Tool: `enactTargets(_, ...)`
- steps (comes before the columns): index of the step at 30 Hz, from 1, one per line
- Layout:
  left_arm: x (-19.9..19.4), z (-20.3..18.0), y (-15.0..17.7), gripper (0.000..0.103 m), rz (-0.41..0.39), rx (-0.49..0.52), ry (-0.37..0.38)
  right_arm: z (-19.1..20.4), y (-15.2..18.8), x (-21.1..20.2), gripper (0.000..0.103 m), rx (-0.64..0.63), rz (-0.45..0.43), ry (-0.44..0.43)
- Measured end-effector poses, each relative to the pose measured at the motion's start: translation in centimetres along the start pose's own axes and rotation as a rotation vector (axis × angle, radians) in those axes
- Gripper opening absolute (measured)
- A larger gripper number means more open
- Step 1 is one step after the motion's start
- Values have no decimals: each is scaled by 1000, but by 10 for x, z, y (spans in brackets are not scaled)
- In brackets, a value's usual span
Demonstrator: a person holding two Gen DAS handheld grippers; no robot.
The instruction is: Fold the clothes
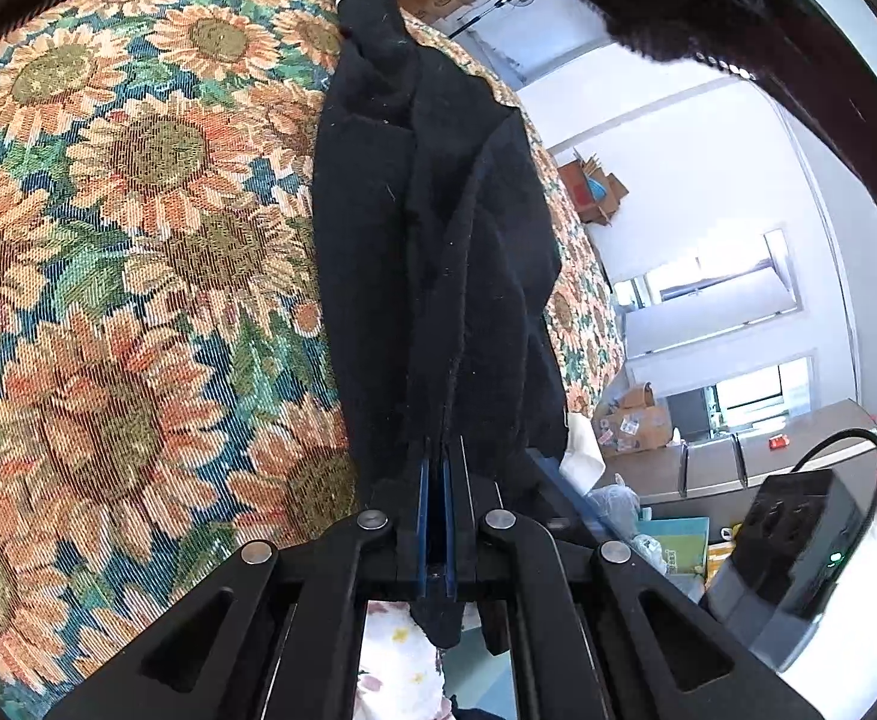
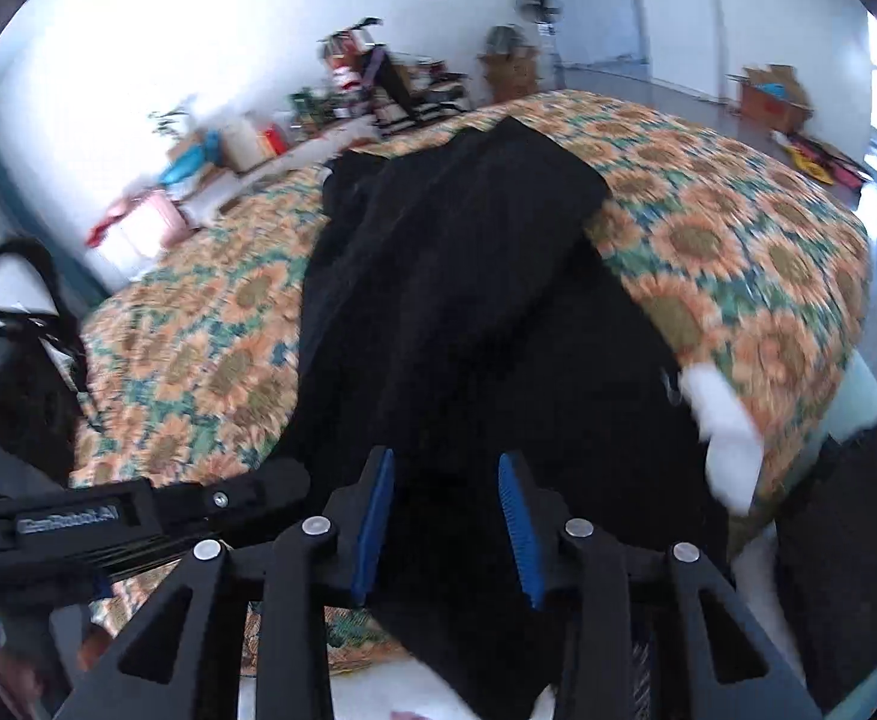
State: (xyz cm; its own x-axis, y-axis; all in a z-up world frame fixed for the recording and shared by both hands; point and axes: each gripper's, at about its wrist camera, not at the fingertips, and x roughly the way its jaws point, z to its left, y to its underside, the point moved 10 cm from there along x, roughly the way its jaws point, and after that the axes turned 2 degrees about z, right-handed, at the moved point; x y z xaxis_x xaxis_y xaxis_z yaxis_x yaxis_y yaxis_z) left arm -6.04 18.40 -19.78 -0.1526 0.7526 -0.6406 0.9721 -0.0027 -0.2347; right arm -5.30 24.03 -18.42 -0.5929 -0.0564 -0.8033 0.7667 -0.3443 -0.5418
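My left gripper (image 1: 435, 456) slants downward, blue pads clamped on an edge of the black knit garment (image 1: 438, 252), which lies along the sunflower-patterned bedspread (image 1: 138, 240). My right gripper (image 2: 447, 480) tilts steeply down over the same cloth (view blurred), jaws partly apart, pressing nothing.

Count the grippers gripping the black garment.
1. The left gripper is clamped on the black garment; the right gripper stands open above the cloth.
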Motion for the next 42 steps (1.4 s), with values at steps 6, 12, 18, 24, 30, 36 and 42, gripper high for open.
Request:
enactTargets(6,-9,6,1,3,-7,-5,20,3,12,19,41,52,21,63)
enactTargets(12,-8,4,8,3,2,-5,51,10,12,21,14,36,2,18)
enactTargets(18,-21,-21,37,3,1,41,159,4,12,-24,1,64,-38,-45)
enactTargets(24,-15,-28,67,3,29,26,217,-2,14,-79,1,22,-101,-54)
enactTargets(30,2,-9,63,3,10,13,75,-43,13,-56,18,86,-64,39)
enactTargets(36,11,3,63,3,12,91,-166,-76,-5,-27,39,84,-50,134)
enactTargets(42,-25,-13,45,65,-151,183,-208,-112,-5,-14,63,146,-61,115)
